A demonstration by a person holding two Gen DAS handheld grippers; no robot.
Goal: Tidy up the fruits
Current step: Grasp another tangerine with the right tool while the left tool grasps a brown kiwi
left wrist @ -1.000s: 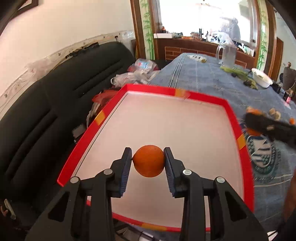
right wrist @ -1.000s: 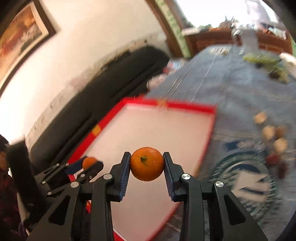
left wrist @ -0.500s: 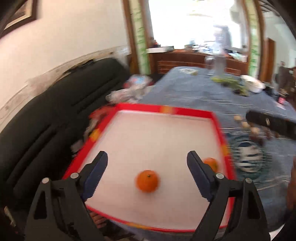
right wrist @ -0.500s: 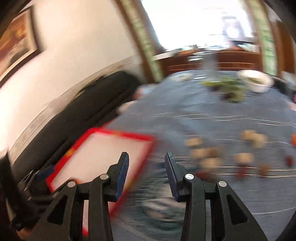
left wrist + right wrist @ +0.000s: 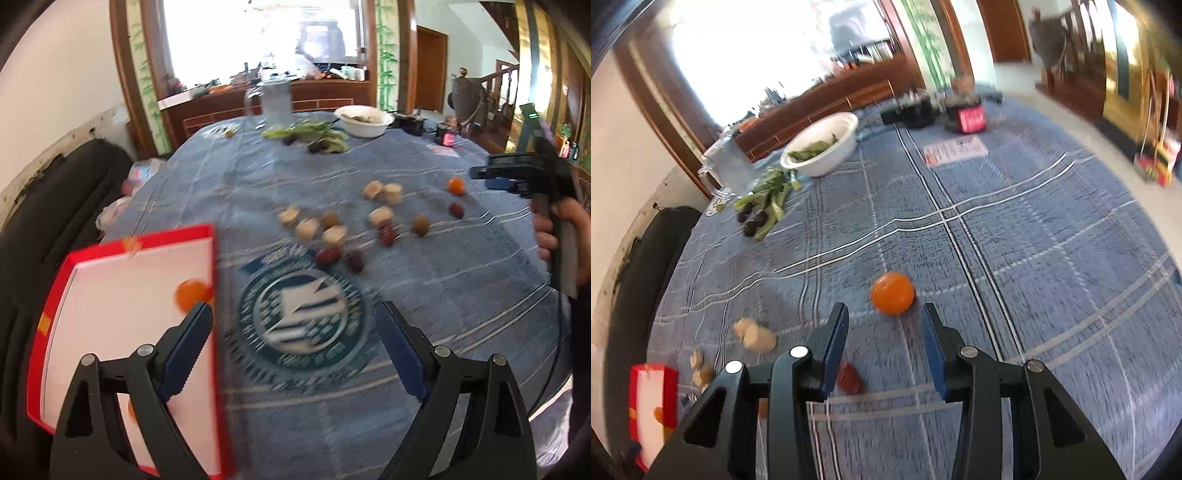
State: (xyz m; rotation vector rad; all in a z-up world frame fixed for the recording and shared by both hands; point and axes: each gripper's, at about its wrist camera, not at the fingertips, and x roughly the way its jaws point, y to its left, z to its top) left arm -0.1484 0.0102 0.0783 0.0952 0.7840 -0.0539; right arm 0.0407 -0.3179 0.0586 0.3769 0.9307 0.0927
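Observation:
A red tray (image 5: 122, 239) with a white floor lies at the table's left edge. One orange (image 5: 190, 293) rests in it, and a second orange (image 5: 131, 410) peeks out behind my left finger. My left gripper (image 5: 295, 310) is wide open and empty over the round emblem on the blue cloth. A hand holds my right gripper (image 5: 480, 173) at the far right, beside a loose orange (image 5: 456, 185). In the right wrist view that orange (image 5: 892, 292) lies on the cloth just beyond the open, empty right gripper (image 5: 884, 311). A red date (image 5: 851, 376) lies under its left finger.
Beige chunks (image 5: 384, 192), red dates (image 5: 327, 255) and brown round fruits (image 5: 421, 224) are scattered mid-table. At the far end stand a white bowl (image 5: 822, 146) of greens, leafy stalks (image 5: 772, 195) and a glass pitcher (image 5: 275, 101). A black sofa (image 5: 55, 192) runs along the left.
Both grippers opened and let their oranges go into the tray. Both then swung right, away from the tray and out over the table; the right one now faces a loose orange.

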